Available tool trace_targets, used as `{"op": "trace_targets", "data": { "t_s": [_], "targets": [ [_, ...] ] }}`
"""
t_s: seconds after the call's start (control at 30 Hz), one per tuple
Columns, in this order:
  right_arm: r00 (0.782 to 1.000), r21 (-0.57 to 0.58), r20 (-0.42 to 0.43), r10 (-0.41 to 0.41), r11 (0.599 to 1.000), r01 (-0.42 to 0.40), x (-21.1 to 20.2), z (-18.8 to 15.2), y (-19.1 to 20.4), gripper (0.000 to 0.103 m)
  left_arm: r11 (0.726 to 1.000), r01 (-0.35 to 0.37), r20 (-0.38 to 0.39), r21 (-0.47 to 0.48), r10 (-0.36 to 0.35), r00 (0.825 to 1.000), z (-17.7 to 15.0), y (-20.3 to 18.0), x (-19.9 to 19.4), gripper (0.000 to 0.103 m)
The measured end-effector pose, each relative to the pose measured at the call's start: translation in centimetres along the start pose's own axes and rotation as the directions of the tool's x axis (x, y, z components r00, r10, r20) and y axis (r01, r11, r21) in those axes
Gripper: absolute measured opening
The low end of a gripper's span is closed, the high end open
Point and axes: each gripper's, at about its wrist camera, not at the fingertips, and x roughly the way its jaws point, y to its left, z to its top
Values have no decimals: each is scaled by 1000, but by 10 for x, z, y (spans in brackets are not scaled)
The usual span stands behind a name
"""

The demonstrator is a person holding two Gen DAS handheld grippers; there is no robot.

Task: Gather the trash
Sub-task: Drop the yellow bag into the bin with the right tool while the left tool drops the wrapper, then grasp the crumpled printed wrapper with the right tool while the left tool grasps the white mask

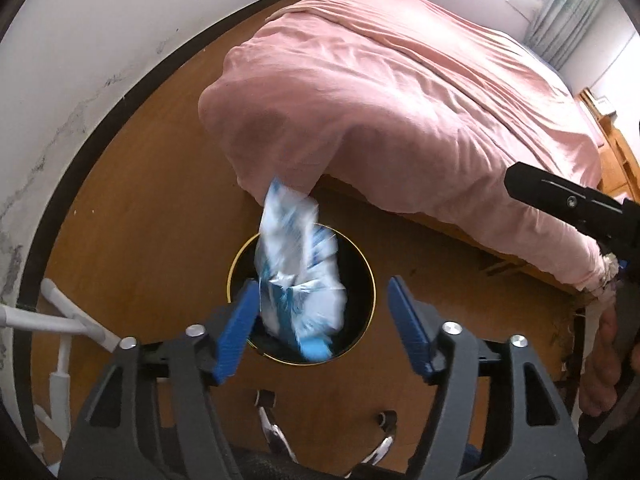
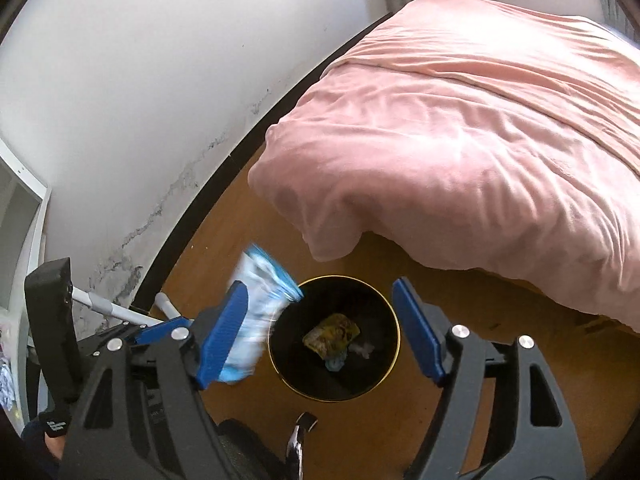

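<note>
A black bin with a gold rim (image 1: 373,296) stands on the wooden floor beside the bed. A blue and white plastic package (image 1: 298,264), motion-blurred, hangs over the bin's mouth next to the left pad of my left gripper (image 1: 323,282). That gripper's jaws stand wide and its right pad is well apart from the package. In the right wrist view my right gripper (image 2: 320,284) is open above the bin (image 2: 398,332), with the same package (image 2: 260,304) outside its left finger. A yellow wrapper (image 2: 332,334) and small scraps lie in the bin.
A bed under a pink cover (image 1: 400,100) fills the right and far side. The white wall with a dark baseboard (image 1: 80,168) curves on the left. White stand legs (image 1: 76,316) and a white shelf (image 2: 20,208) are at the left. The person's shoes (image 1: 272,432) are below.
</note>
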Motion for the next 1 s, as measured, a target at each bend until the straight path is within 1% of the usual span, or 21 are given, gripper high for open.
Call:
{"op": "trace_targets", "data": {
  "t_s": [0.17,0.23,0.27,0.37,0.4,0.43,0.47,0.53,0.57,0.6,0.63,0.67,0.73,0.77,0.83,0.87,0.9,0.93,0.97,1.0],
  "targets": [
    [1000,-20,8,12,1000,-12,-6,0,9,72,1000,-1,17,4,1,1000,-3,-3,-15,72],
    [1000,-38,10,12,999,-11,-9,-2,16,72,1000,-12,38,15,12,999,-7,-3,-33,77],
    [1000,-51,8,14,999,-14,-11,-2,22,73,1000,-24,62,17,23,998,-9,-1,-46,80],
    [999,-105,9,34,994,-33,-21,1,48,73,998,-60,126,11,58,990,-16,3,-84,84],
    [999,-130,18,42,991,-39,-26,2,59,73,997,-80,164,6,78,983,-21,7,-109,85],
    [998,-163,32,55,985,-49,-32,3,73,75,996,-93,185,1,92,979,-25,11,-123,89],
    [996,-203,47,73,977,-62,-39,4,92,78,993,-116,208,-11,116,971,-29,15,-140,92],
    [991,-279,62,120,955,-98,-52,2,128,80,984,-172,261,-51,179,949,-44,29,-182,92],
    [987,-327,59,152,937,-125,-57,0,153,80,978,-195,275,-70,207,939,-52,36,-199,93],
    [981,-377,50,189,913,-156,-62,-5,180,80,969,-224,290,-102,245,925,-63,47,-220,93],
    [976,-411,39,216,893,-181,-64,-8,198,81,959,-249,304,-135,279,911,-75,59,-239,93],
    [966,-461,15,258,859,-222,-67,-15,226,81,948,-271,313,-167,312,897,-86,70,-255,94],
    [946,-538,-37,321,792,-289,-70,-31,274,81,910,-328,317,-254,398,861,-117,98,-291,94],
    [932,-579,-72,354,746,-328,-72,-42,302,81,889,-351,312,-294,437,844,-132,110,-304,94],
    [907,-638,-131,400,666,-386,-76,-63,348,81,822,-407,285,-399,533,797,-173,140,-339,94],
    [888,-664,-172,427,616,-424,-78,-76,374,81,798,-420,274,-432,560,782,-188,149,-350,94],
    [872,-680,-207,444,575,-455,-81,-88,394,81,762,-436,254,-478,596,762,-210,162,-365,94],
    [851,-691,-250,461,530,-491,-82,-100,416,81,728,-449,232,-518,625,745,-230,172,-379,94],
    [826,-693,-304,475,484,-534,-84,-113,439,81,696,-459,214,-552,650,729,-248,180,-390,94],
    [797,-683,-362,484,444,-580,-85,-127,461,81,656,-471,192,-590,681,707,-270,187,-403,94]
  ]
}}
